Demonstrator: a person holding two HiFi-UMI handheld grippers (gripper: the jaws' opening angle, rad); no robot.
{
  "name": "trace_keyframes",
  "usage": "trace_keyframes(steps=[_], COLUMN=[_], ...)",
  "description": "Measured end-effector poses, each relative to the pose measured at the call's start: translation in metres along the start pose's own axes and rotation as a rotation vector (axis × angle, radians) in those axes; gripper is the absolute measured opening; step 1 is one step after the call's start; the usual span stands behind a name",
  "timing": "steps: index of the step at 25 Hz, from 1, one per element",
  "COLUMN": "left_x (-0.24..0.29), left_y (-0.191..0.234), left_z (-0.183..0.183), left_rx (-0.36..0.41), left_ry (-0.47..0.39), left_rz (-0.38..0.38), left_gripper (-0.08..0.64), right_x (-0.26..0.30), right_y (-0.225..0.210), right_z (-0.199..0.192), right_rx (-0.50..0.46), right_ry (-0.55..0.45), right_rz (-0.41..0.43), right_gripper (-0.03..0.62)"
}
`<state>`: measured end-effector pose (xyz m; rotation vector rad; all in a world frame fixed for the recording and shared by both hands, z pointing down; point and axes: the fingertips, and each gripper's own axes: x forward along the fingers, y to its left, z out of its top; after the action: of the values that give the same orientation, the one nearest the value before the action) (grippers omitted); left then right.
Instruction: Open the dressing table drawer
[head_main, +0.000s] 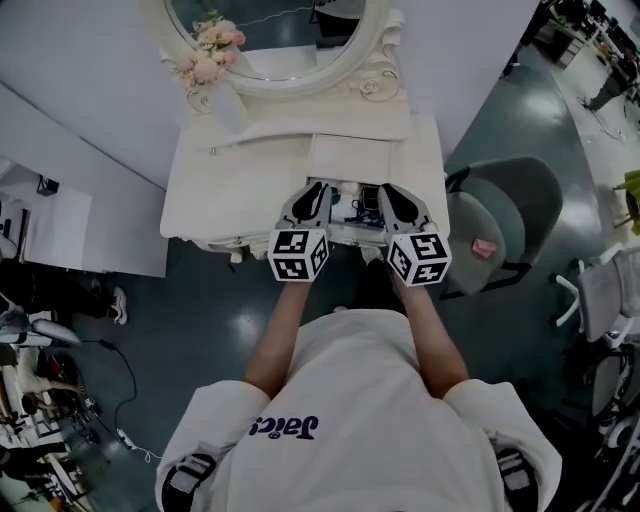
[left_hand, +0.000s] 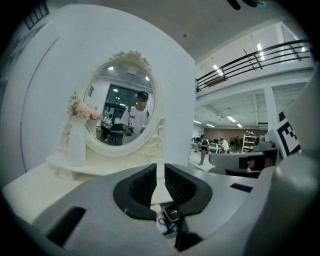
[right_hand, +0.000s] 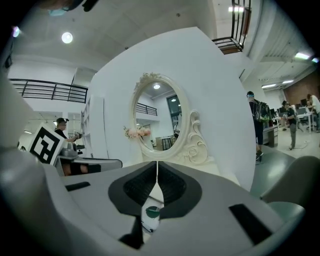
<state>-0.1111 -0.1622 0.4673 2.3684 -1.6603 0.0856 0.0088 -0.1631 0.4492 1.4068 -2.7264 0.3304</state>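
Trouble would come if the left tool (head_main: 321, 187), slightly parted and empty, or the right tool (head_main: 386, 190), pinched closed on nothing, bumped the seemingly open drawer (head_main: 352, 230) shut.

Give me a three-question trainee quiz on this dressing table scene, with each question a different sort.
1. True or false: in the head view, the vase of pink flowers stands at the left side of the oval mirror.
2. Multiple choice: what is between the jaws of the right claw? A) a drawer handle B) nothing C) a cloth
3. Fill in the missing word: the dressing table drawer is ____ (open or shut), with small items showing inside it.

Key: 1 true; 2 B; 3 open.
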Motion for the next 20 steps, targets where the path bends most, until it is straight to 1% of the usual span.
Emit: trace_keyframes(steps=[3, 6, 8, 10, 13, 18, 20], left_x=[-0.008, -0.021, -0.031, -0.038, -0.043, -0.046, -0.048], left_y=[-0.004, -0.009, -0.012, -0.018, -0.031, -0.044, -0.046], left_z=[0.03, 0.051, 0.061, 0.067, 0.069, 0.059, 0.055], left_rx=[0.005, -0.001, 0.014, 0.045, 0.084, 0.112, 0.109], left_ry=[-0.067, -0.141, -0.195, -0.231, -0.247, -0.22, -0.215], left_rz=[-0.007, -0.012, -0.007, -0.006, -0.014, -0.031, -0.033], left_gripper=[0.047, 0.027, 0.017, 0.014, 0.014, 0.014, 0.014], right_x=[-0.006, -0.015, -0.02, -0.026, -0.033, -0.04, -0.043], right_y=[0.007, 0.014, 0.019, 0.022, 0.024, 0.026, 0.028], right_z=[0.015, 0.027, 0.034, 0.04, 0.046, 0.046, 0.044], right_rx=[-0.017, -0.028, -0.036, -0.059, -0.1, -0.091, -0.093], right_ry=[-0.032, -0.062, -0.08, -0.093, -0.106, -0.123, -0.118], right_rz=[0.005, 0.007, 0.015, 0.013, 0.003, 0.001, -0.002], right_gripper=[0.017, 0.015, 0.015, 0.015, 0.015, 0.015, 0.015])
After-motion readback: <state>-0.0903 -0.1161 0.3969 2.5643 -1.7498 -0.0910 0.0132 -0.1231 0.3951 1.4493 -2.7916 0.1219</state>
